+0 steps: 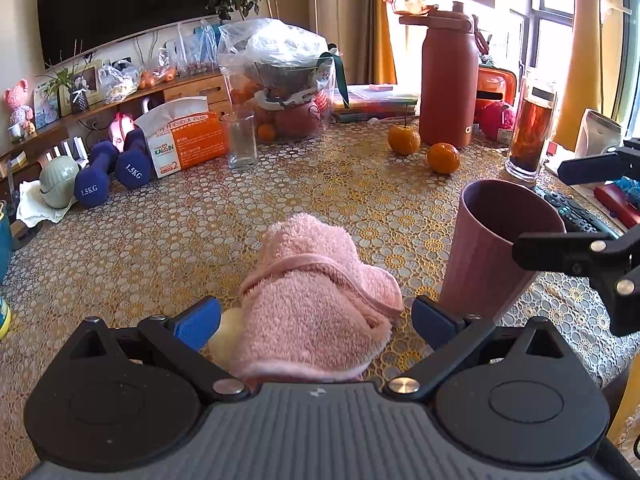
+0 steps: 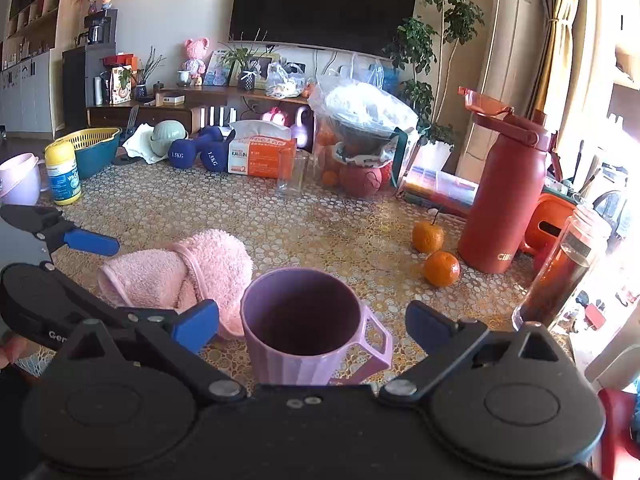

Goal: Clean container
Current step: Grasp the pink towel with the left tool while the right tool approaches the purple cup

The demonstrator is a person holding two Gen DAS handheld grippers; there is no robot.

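Now I hold both grippers' jaws spread wide, left gripper (image 1: 316, 320) around the fluffy pink towel (image 1: 316, 292), right gripper (image 2: 312, 326) around the ribbed lilac plastic mug (image 2: 304, 328).

a home living room: wall television (image 2: 324, 4), houseplant (image 2: 436, 32), dumbbells (image 2: 200, 154).

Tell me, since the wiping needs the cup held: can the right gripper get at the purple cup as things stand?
Probably yes. The right gripper is open with the purple cup upright between its fingers; nothing blocks them. The pink towel lies just left.
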